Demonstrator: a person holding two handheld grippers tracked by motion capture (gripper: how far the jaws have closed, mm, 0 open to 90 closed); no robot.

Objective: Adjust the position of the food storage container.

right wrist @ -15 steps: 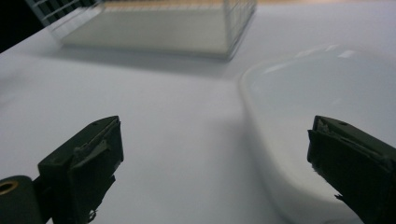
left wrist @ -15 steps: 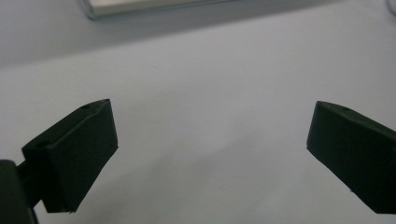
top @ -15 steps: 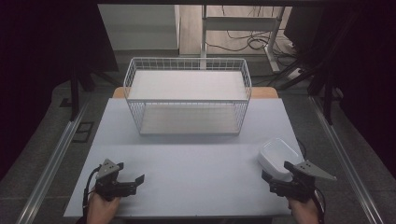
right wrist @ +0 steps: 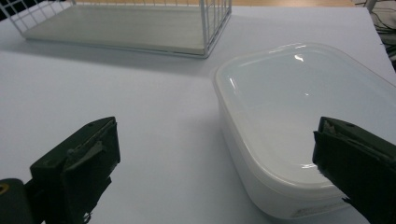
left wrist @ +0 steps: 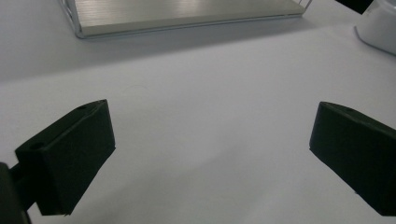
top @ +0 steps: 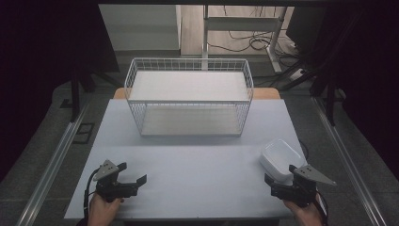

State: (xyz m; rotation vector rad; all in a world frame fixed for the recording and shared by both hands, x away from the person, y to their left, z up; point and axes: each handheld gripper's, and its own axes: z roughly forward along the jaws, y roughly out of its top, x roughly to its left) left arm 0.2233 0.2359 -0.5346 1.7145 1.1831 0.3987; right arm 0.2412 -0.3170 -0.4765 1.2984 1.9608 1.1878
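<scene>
White table (top: pixel 197 160): wire basket (top: pixel 188 96) behind, lidded container (top: pixel 281 159) before gaping right gripper (top: pixel 281 175)

The table (top: pixel 197 160) has a plain white top; a white wire basket (top: pixel 188 96) stands on its far middle; a white lidded plastic container (top: pixel 281 159) rests near the right edge, well apart from the basket.

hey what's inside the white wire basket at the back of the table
The white wire basket holds only a pale flat board lying along its bottom. No other items show through its mesh. Whatever lies under that board is covered.
</scene>
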